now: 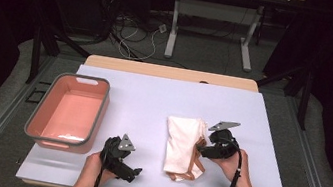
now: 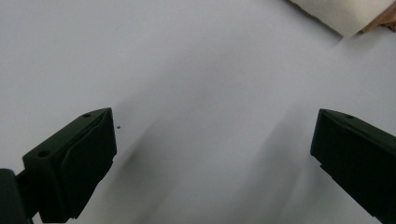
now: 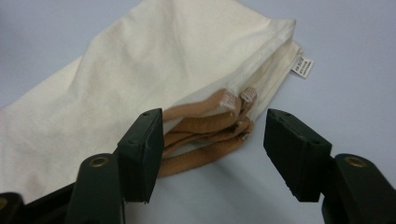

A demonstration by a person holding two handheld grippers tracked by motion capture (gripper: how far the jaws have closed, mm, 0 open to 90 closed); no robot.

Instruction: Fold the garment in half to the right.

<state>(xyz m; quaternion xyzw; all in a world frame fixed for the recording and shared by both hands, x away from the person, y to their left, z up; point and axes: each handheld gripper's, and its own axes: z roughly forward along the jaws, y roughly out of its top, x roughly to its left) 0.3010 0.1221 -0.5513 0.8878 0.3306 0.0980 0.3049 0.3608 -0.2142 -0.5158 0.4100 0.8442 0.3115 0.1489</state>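
Item one: a cream cloth bag [image 1: 181, 144], folded flat, which we found lying on the white table [image 1: 153, 101] right of centre; its tan straps [image 3: 205, 135] were bunched at its right edge and trailed out past its near corner; a small white label [image 3: 302, 66] stuck out from one seam. Item two: our right gripper [image 1: 202, 149], held at the bag's right edge; its jaws stood apart, unclenched, with the straps lying between them, one jaw just beside them, and we could not tell whether it touched. Item three: our left gripper [image 1: 134, 172], held low over bare table near the front edge, well apart from the bag; its jaws were spread wide with nothing in them. Item four: a pink tub [image 1: 70, 111] with a grey rim, at the table's left side, which we recorded with nothing inside.
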